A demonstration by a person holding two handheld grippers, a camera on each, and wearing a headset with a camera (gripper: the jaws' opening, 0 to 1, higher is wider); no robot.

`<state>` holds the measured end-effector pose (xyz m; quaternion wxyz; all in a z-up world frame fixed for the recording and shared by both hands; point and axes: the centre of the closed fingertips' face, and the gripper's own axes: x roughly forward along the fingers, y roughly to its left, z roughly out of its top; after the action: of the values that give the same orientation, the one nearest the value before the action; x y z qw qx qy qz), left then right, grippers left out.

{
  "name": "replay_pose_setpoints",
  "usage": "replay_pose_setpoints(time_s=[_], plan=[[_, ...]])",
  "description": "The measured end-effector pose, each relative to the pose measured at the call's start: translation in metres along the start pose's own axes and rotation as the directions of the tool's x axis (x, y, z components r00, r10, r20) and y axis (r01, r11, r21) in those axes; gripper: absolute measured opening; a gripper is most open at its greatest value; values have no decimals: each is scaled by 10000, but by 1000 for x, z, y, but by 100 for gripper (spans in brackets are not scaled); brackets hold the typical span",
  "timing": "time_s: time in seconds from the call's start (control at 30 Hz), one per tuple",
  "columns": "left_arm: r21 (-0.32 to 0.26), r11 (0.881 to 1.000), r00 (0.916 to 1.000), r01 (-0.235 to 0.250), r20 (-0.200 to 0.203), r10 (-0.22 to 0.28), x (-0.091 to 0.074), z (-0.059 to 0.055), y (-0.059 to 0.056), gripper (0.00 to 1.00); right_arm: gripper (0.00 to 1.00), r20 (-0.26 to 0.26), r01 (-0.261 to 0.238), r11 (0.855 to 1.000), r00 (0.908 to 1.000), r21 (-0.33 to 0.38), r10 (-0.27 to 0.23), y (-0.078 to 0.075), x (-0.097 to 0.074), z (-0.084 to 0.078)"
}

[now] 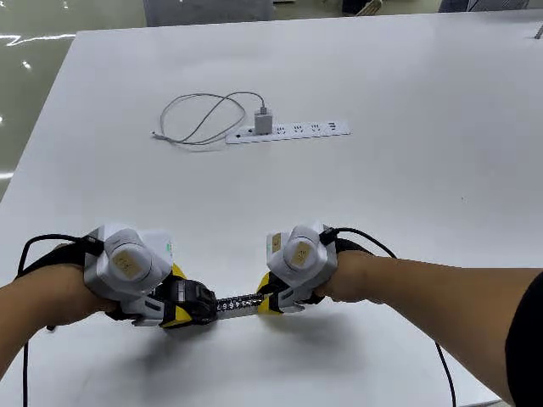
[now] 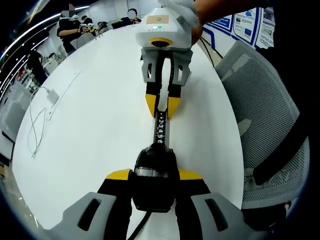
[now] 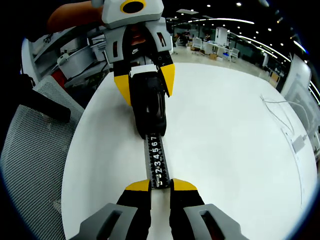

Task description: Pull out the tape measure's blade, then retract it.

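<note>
Right fingers (image 3: 137, 186) pinch blade (image 3: 156, 161), left fingers (image 2: 119, 175) clamp case (image 2: 155, 170).

This looks like a large open-plan office or lab hall. There is a long white counter (image 1: 407, 102) with a power strip (image 1: 293, 131) on it and a grey mesh office chair (image 2: 260, 100) beside its edge. Rows of ceiling lights (image 3: 240, 20) hang over more desks (image 3: 210, 44), and blue posters (image 2: 245, 27) are on a wall.

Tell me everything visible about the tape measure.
The tape measure has a black, plastic-looking case, clamped between the yellow-tipped jaws of the left hand-held gripper, on or just above the white table. Its dark blade with white numerals is drawn out a short way, straight, its end pinched by the right hand-held gripper.
</note>
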<state>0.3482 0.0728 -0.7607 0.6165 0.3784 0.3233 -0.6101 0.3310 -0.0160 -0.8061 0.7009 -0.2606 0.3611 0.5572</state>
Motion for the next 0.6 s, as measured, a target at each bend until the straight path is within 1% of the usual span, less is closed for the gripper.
replay_pose_setpoints(time_s=[0.23, 0.37, 0.6], plan=[[12, 10000, 10000, 36, -31, -36, 0, 0, 1, 28, 9, -76, 1, 10000, 10000, -11, -1, -1, -2, -2], [75, 10000, 9999, 47, -130, -46, 1, -1, 1, 28, 9, -120, -18, 10000, 9999, -32, 17, -1, -2, -3], [59, 10000, 9999, 43, -94, -42, 0, -1, 1, 28, 9, -158, 17, 10000, 9999, 33, -16, -2, -5, -7]])
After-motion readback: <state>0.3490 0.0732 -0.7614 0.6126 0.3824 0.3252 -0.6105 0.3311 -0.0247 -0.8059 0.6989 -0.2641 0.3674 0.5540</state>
